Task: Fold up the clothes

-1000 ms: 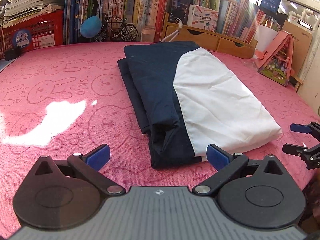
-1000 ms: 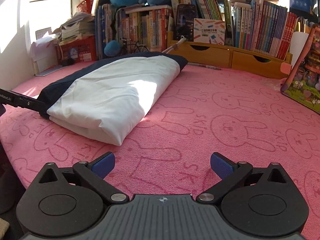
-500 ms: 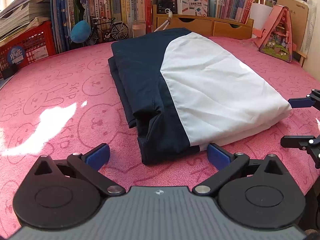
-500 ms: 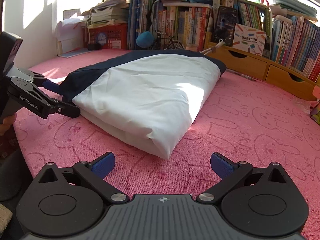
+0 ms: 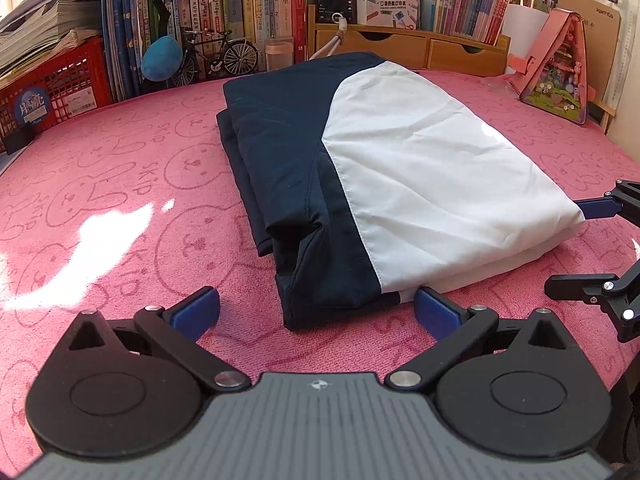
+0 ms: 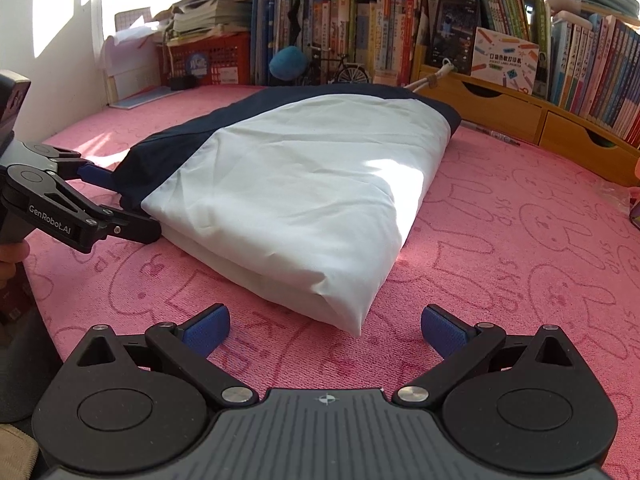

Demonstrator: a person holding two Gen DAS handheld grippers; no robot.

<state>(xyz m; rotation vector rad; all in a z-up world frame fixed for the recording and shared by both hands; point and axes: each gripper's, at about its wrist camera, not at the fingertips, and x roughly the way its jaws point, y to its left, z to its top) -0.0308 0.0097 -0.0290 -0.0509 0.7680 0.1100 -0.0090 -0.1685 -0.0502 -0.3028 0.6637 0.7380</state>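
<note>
My left gripper (image 5: pixel 317 306) and right gripper (image 6: pixel 325 330) are both spread wide, holding nothing, at the near corners of the folded navy-and-white garment (image 5: pixel 404 184).

Folded navy-and-white garment (image 5: pixel 384 184) lies flat on the pink bunny-print cloth (image 5: pixel 120 200), layers stacked

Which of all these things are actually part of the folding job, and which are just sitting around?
Part of the job:
folded navy-and-white garment
left gripper, open
right gripper, open
pink mat it lies on

Just lying about:
model bicycle
row of books
red crate
wooden drawers
</note>
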